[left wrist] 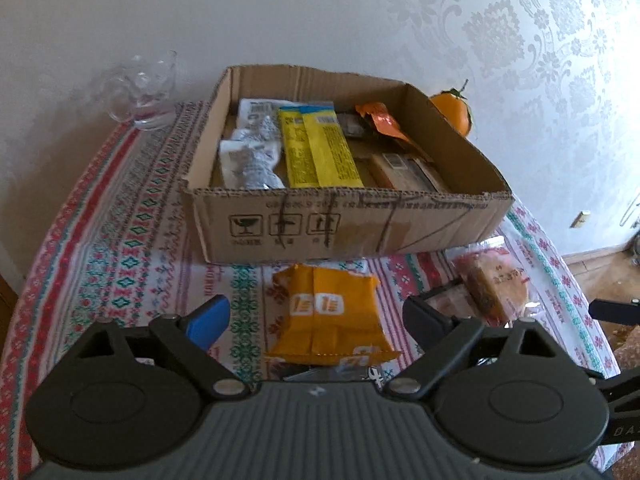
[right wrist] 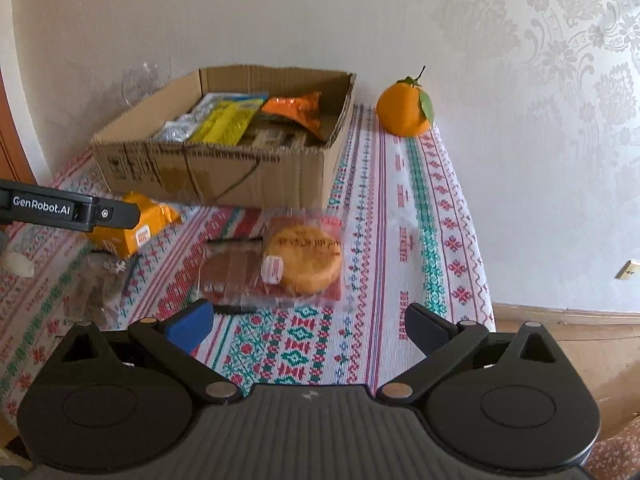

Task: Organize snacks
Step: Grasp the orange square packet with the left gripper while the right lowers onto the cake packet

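Left wrist view: the left tool [left wrist: 316, 314] gapes empty over the orange packet [left wrist: 330, 312] before the box [left wrist: 344, 220]; judging, gripping comes next. The right tool [right wrist: 310, 326], open, holds nothing.

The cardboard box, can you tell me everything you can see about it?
The cardboard box is brown, shallow and open on top, with rough, ragged cut edges. Its front wall has printed handling symbols, small text and dark scribbled lines. It sits flat on the patterned tablecloth, near the white wall. Inside lie yellow packets, silvery packets, an orange wrapper and brownish packs. A glass cup stands beside one back corner, an orange fruit beyond the other side.
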